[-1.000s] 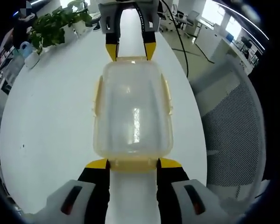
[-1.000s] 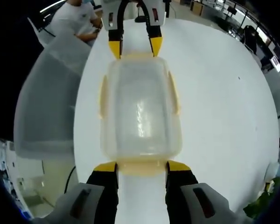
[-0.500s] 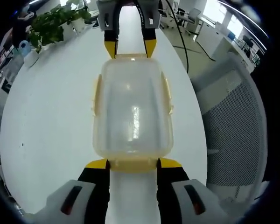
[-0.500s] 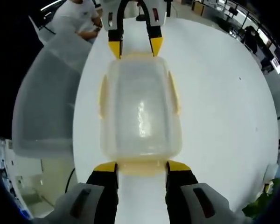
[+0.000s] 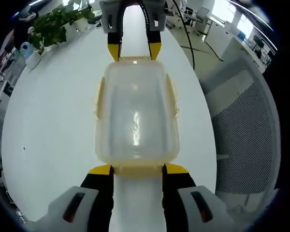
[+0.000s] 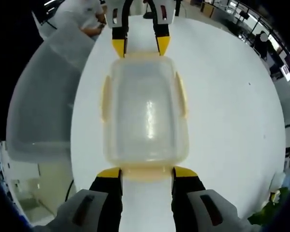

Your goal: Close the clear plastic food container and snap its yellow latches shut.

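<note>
Both grippers are working the container's end latches

The container point(image 5: 135, 113) is sitting lid-on on the white counter point(image 5: 53, 121); the left gripper point(image 5: 137, 169) and right gripper point(image 6: 147, 170) are each spreading their fingers wide, tips touching the yellow latch point(image 5: 137, 170) at opposite ends.

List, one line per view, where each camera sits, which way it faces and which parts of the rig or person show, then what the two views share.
Left gripper view: rides on the left gripper, looking along its jaws across the container toward the right gripper at the far end; a mesh chair stands beside the table.
Right gripper view: rides on the right gripper, facing the opposite way toward the left gripper; a person sits beyond.
Shared: the container, the white table and both grippers, one at each short end.
</note>
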A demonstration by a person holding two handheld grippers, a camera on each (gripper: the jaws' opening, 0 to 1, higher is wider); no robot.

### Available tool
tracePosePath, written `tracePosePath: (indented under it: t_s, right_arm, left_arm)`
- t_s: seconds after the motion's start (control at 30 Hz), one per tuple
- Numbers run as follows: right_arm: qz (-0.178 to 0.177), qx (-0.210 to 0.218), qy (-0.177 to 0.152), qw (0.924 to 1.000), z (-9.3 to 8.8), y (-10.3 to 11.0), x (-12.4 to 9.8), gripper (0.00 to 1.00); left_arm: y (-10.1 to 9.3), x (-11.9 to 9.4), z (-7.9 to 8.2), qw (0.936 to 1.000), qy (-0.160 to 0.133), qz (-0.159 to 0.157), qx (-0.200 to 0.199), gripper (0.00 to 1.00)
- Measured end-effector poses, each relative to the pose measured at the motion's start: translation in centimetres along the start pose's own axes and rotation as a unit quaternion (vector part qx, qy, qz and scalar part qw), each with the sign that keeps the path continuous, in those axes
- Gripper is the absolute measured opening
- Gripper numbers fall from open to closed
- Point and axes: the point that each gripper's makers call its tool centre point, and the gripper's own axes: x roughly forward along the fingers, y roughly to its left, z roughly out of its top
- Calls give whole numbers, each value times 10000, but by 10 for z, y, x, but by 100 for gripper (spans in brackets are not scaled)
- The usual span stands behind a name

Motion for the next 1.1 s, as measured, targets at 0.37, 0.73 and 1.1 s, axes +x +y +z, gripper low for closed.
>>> tracePosePath:
  t_s: [0.37,0.73,1.1]
  right_arm:
    - [60,-39,-16,10000,0,1,1,37]
    - [30,-243,-180,9995,0,-2,-3,40]
    - [61,10,-158,9999,-3,-2,-7,41]
  left_arm:
    - [-1,2,-1,10000,-4,31,12,38]
    - [-2,-3,-5,9989,116,-29,458,40]
    - [2,-7,-5,9998,25,63,196,49]
